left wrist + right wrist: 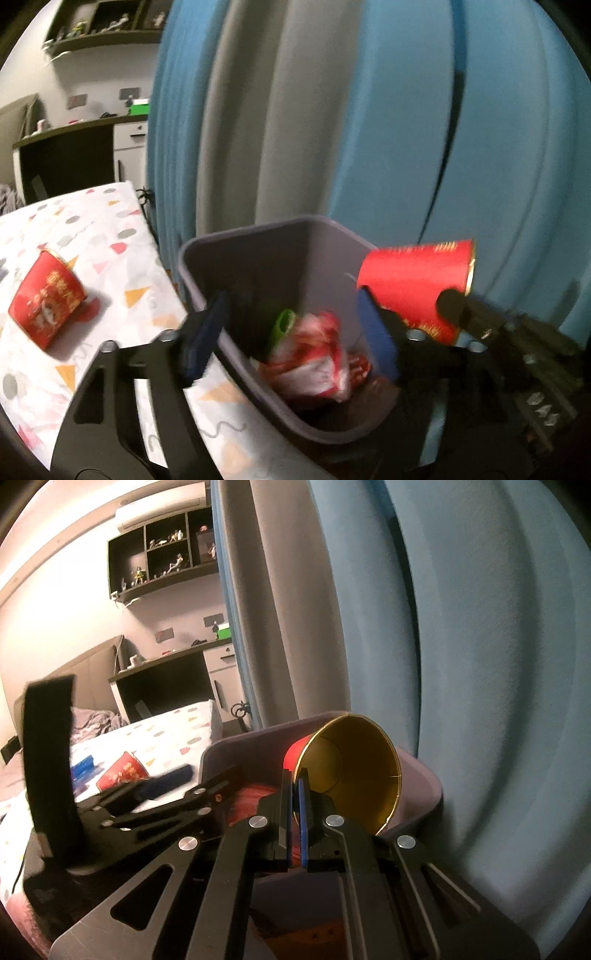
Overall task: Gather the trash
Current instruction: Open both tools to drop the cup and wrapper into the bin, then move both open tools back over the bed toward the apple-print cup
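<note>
A grey trash bin (273,247) stands beside the table and holds crumpled red-and-white wrappers (314,362) and a green piece. My left gripper (291,332) is open and empty, its blue-padded fingers spread over the bin's mouth. My right gripper (295,794) is shut on the rim of a red paper cup with a gold inside (354,768), held tilted above the bin (424,786). That cup also shows in the left wrist view (417,280). A second red cup (44,299) lies on its side on the patterned tablecloth.
The table with a white patterned cloth (110,236) is left of the bin. Blue and grey curtains (369,110) hang right behind the bin. A desk, drawers and wall shelves stand at the far left. A bed lies beyond the table (96,720).
</note>
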Action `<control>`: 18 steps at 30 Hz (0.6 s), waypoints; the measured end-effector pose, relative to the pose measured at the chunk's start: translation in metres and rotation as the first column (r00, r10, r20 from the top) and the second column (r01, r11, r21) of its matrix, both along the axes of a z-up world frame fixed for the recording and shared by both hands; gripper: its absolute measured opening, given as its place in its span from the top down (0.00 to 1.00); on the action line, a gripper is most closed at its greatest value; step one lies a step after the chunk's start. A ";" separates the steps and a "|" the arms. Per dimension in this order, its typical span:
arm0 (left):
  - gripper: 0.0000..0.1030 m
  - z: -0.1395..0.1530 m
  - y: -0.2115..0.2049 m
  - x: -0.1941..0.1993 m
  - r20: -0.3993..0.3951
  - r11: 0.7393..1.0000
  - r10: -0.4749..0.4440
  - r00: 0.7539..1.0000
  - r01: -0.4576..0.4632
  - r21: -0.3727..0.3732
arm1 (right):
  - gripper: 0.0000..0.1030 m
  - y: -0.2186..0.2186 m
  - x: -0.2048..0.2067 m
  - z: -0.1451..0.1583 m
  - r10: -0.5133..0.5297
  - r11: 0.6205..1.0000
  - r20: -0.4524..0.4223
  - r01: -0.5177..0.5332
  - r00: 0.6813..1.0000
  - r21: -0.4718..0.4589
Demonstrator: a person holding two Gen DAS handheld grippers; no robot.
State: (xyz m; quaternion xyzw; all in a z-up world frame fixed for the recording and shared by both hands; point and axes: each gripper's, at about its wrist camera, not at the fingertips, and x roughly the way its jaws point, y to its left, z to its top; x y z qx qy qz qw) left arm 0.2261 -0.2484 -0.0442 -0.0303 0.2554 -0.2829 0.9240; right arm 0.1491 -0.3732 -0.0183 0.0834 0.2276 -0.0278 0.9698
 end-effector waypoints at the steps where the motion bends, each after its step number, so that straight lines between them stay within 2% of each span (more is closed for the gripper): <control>1: 0.26 0.001 0.005 -0.001 0.004 1.000 0.017 1.000 -0.017 0.000 | 0.96 0.001 0.002 -0.002 0.006 1.000 -0.008 -0.006 1.000 -0.001; 7: 0.19 0.011 0.044 -0.014 0.014 0.989 0.149 0.989 -0.149 0.007 | 0.96 0.006 0.010 -0.009 0.027 1.000 -0.036 -0.027 0.999 -0.014; 14: 0.15 0.019 0.102 -0.043 0.060 0.941 0.333 0.941 -0.336 0.039 | 0.95 0.009 0.021 -0.020 0.036 0.999 -0.077 -0.039 0.996 -0.030; 16: 0.14 0.020 0.119 -0.050 0.073 0.919 0.387 0.919 -0.391 0.052 | 0.91 0.011 0.022 -0.021 0.034 0.998 -0.083 -0.038 0.996 -0.040; 18: 0.14 0.021 0.133 -0.053 0.073 0.901 0.424 0.903 -0.428 0.062 | 0.73 0.013 0.022 -0.023 0.031 0.998 -0.087 -0.035 0.996 -0.047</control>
